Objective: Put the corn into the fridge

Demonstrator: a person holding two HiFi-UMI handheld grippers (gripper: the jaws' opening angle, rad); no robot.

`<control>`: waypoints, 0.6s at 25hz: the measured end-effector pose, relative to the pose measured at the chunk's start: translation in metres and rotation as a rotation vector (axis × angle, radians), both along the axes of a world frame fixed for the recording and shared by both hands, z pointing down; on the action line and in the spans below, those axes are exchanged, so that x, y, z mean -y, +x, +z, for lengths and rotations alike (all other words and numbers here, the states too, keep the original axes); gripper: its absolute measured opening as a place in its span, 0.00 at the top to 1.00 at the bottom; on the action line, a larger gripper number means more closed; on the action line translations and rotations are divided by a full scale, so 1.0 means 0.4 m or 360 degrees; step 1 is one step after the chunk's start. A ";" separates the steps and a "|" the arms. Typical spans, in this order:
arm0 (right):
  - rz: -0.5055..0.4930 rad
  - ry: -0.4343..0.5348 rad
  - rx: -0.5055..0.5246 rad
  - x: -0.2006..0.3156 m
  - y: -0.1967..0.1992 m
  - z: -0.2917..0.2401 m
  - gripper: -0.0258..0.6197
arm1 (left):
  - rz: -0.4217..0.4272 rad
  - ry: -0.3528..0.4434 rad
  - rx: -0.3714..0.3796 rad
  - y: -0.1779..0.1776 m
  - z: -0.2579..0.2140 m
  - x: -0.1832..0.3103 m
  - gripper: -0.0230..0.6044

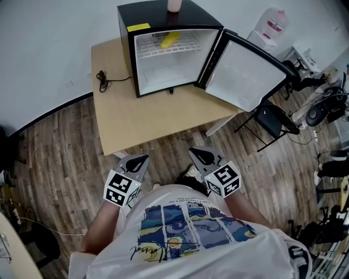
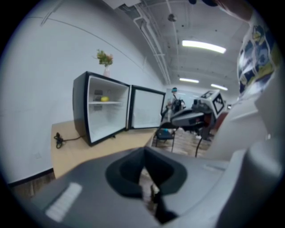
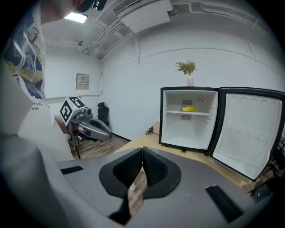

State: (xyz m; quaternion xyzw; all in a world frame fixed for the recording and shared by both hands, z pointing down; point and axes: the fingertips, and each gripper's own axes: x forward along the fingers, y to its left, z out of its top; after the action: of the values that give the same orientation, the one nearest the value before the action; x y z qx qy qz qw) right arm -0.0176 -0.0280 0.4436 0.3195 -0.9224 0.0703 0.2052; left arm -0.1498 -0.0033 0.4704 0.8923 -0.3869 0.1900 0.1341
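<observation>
The corn (image 1: 169, 39) lies on the top shelf (image 1: 182, 47) inside the fridge (image 1: 143, 13), which stands on the counter (image 1: 147, 120) with its door (image 1: 245, 68) swung open. The left claw (image 1: 139, 161) and right claw (image 1: 199, 155) are both closed and empty, just off the counter's near edge.

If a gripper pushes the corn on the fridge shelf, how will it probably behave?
The corn looks long and rounded, so it may roll on the wire shelf. It lies straight without sagging, so it is probably stiff and would move whole.
</observation>
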 end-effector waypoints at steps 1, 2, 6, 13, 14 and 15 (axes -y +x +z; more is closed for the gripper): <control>-0.0002 -0.0002 0.0000 0.005 0.001 0.001 0.94 | -0.0004 -0.0001 0.0001 0.000 0.001 0.006 0.95; -0.0003 -0.0002 0.0000 0.010 0.002 0.002 0.94 | -0.0006 -0.0001 0.0001 0.001 0.001 0.012 0.95; 0.0002 -0.0017 0.0006 0.033 0.010 0.011 0.94 | -0.0010 -0.0020 0.0004 0.009 0.012 0.037 0.95; 0.0008 -0.0051 0.0019 0.111 0.060 0.030 0.94 | -0.0008 -0.0038 0.0012 0.062 0.024 0.131 0.95; 0.0006 -0.0057 0.0024 0.124 0.069 0.034 0.94 | -0.0011 -0.0035 0.0015 0.071 0.023 0.147 0.95; 0.0004 -0.0062 0.0028 0.138 0.079 0.038 0.94 | -0.0014 -0.0031 0.0018 0.080 0.023 0.165 0.95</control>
State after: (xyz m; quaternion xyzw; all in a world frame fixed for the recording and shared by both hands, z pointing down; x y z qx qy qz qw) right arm 0.0139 -0.0833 0.4589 0.3159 -0.9222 0.0914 0.2032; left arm -0.1177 -0.0692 0.4794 0.8881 -0.3898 0.1984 0.1415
